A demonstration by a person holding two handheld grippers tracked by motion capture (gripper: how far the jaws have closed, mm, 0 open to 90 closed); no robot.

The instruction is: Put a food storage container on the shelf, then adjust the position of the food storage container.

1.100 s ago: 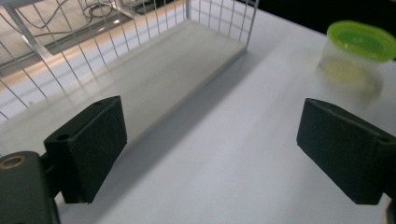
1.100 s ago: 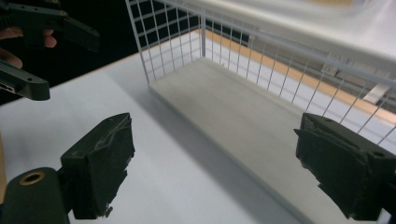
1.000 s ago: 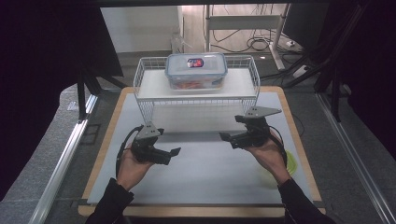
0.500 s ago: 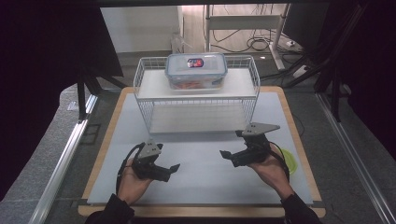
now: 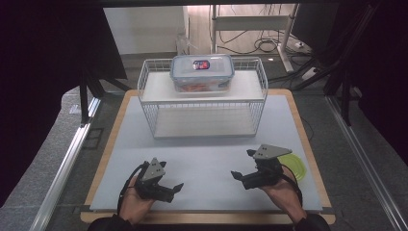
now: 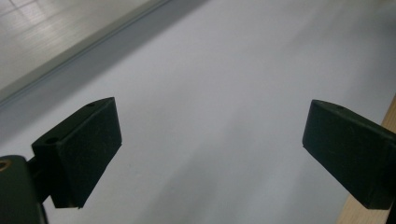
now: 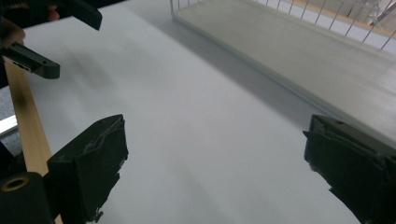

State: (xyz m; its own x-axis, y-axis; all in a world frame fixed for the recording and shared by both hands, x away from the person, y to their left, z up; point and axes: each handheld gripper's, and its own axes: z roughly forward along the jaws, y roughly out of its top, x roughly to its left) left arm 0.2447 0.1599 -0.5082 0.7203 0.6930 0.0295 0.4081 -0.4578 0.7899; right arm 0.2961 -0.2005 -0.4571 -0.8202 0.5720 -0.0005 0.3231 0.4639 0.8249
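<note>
A white wire rack (image 5: 202,108) stands at the back of the table. On its top shelf rests a clear food container (image 5: 202,72) with a blue-grey lid and red contents. My left gripper (image 5: 174,191) lies low near the front edge at left, open, its jaws pointing right over bare mat (image 6: 210,135). My right gripper (image 5: 242,164) is at front right, also open and holding nothing, its jaws pointing left. In the right gripper view (image 7: 215,135) the rack's lower shelf (image 7: 303,51) lies ahead, and the left gripper (image 7: 46,42) shows at top left.
A yellow-green round lid (image 5: 296,163) lies on the mat beside the person's right hand. The pale grey mat (image 5: 211,154) covers a wooden board (image 5: 108,159). Metal rails run along both sides of the table, and cables lie on the floor behind.
Both hands have drawn back from the rack toward the table's near edge. Both grippers stay open and hold nothing.
</note>
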